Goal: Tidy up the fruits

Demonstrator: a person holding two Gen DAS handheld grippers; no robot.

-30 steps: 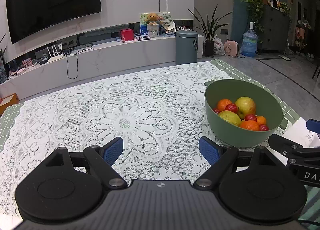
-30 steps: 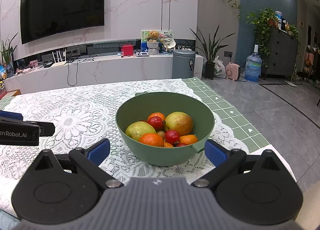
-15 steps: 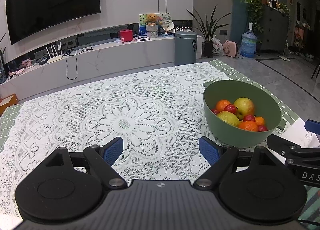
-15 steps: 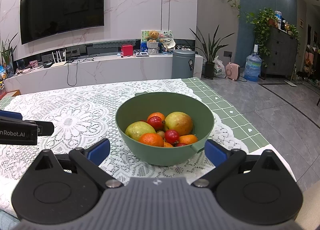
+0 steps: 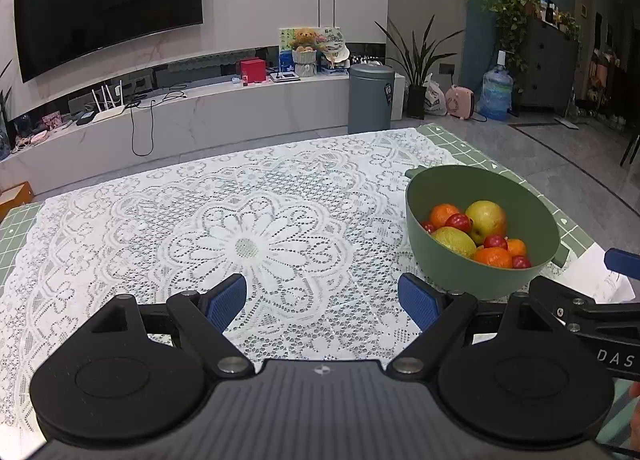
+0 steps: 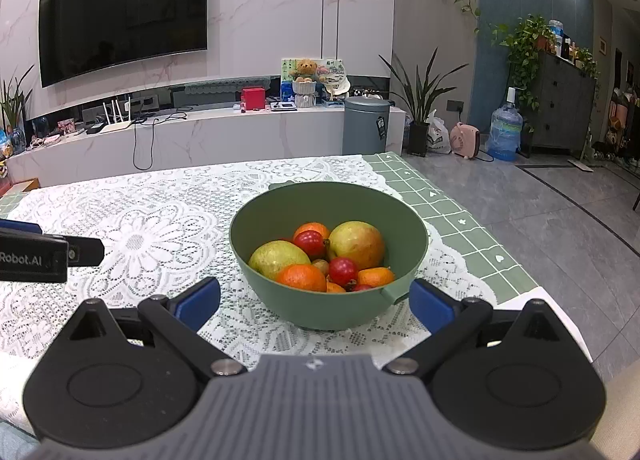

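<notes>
The left gripper [image 5: 322,296], black with blue fingertip pads, hangs with its jaws spread wide and empty over the white lace tablecloth [image 5: 248,248], above the daisy pattern near the table's near edge. The right gripper [image 6: 314,302] is likewise spread apart and holds nothing, its blue pads flanking the near wall of the round green plastic bowl [image 6: 332,310]. The bowl stands toward the table's right edge and holds the fruits: two yellow-green mangoes [image 6: 356,244], oranges [image 6: 302,276] and small red fruits [image 6: 342,270], all piled together inside.
</notes>
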